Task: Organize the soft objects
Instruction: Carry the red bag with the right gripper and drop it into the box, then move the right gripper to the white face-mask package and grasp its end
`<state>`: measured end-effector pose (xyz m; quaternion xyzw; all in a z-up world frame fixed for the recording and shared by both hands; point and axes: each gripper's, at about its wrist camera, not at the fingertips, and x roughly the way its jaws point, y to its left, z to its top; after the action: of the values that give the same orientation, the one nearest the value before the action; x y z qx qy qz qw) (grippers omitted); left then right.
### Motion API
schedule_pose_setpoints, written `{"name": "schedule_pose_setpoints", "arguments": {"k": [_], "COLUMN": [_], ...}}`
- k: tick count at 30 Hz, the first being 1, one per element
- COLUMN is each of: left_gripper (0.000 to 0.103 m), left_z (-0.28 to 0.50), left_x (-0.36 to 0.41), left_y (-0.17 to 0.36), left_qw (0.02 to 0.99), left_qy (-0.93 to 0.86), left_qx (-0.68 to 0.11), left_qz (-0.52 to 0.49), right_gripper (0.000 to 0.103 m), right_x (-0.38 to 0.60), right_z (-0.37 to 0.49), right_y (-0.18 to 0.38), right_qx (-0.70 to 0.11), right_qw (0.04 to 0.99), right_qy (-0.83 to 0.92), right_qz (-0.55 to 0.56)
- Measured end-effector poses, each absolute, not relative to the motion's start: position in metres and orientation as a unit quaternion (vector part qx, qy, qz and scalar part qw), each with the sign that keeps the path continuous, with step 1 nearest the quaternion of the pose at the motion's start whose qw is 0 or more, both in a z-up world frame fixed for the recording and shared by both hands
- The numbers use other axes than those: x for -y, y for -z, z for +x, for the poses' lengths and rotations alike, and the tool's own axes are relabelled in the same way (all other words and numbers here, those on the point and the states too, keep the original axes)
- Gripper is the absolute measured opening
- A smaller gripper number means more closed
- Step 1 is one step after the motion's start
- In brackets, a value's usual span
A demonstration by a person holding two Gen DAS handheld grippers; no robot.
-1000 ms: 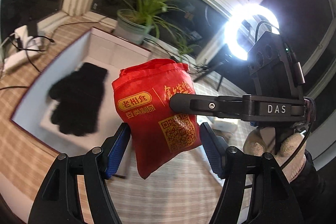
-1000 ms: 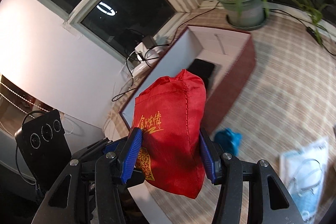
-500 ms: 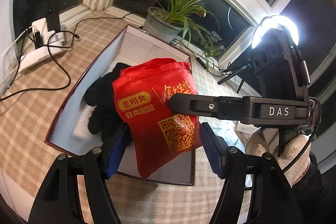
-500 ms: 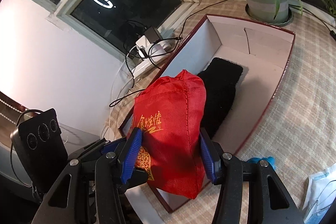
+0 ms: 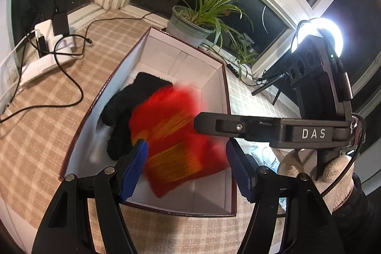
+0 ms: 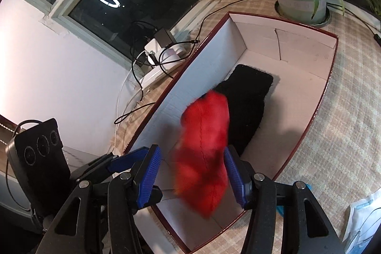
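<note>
A red fabric bag (image 5: 173,142) with yellow print is blurred by motion, falling into the white cardboard box (image 5: 181,58) beside a black glove (image 5: 128,106). My left gripper (image 5: 188,168) is open above the box's near end, its blue pads apart from the bag. My right gripper (image 6: 190,173) is open too, with the red bag (image 6: 204,154) loose between its pads and the glove (image 6: 247,101) behind it. The right gripper's finger (image 5: 262,127) crosses the left wrist view.
A potted spider plant (image 5: 190,25) stands behind the box (image 6: 309,39). A white power strip with black cables (image 5: 47,44) lies on the checked cloth at left. A ring light (image 5: 321,35) glares at right. A white packet (image 6: 362,218) and a blue item lie right of the box.
Both grippers have opened and let go of the red bag, which is dropping into the box. Both grippers have moved over the box.
</note>
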<state>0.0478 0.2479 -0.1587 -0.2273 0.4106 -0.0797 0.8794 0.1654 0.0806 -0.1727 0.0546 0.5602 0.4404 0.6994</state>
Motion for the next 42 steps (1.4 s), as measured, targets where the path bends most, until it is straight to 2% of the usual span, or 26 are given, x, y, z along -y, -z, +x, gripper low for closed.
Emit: {"name": "schedule_pose_setpoints", "arguments": {"k": [20, 32, 34, 42], "left_gripper": [0.067, 0.067, 0.067, 0.067], "left_z": [0.044, 0.036, 0.034, 0.027], "left_x": [-0.234, -0.178, -0.166, -0.109], "left_y": [0.153, 0.139, 0.139, 0.153], "left_qw": [0.881, 0.883, 0.882, 0.865], "left_qy": [0.086, 0.124, 0.129, 0.152], "left_qx": [-0.401, -0.393, -0.395, -0.419], "left_qz": [-0.234, -0.226, -0.224, -0.233], "right_gripper": [0.054, 0.055, 0.058, 0.059], "right_x": [-0.034, 0.069, 0.093, 0.2], "right_z": [0.165, 0.163, 0.161, 0.14], "right_y": [0.162, 0.148, 0.146, 0.149], "right_qx": [-0.541, -0.521, -0.517, -0.498], "right_qw": [0.721, 0.749, 0.755, 0.773], "right_qy": [-0.428, -0.399, -0.394, -0.378], "right_qz": [0.065, 0.084, 0.085, 0.107]}}
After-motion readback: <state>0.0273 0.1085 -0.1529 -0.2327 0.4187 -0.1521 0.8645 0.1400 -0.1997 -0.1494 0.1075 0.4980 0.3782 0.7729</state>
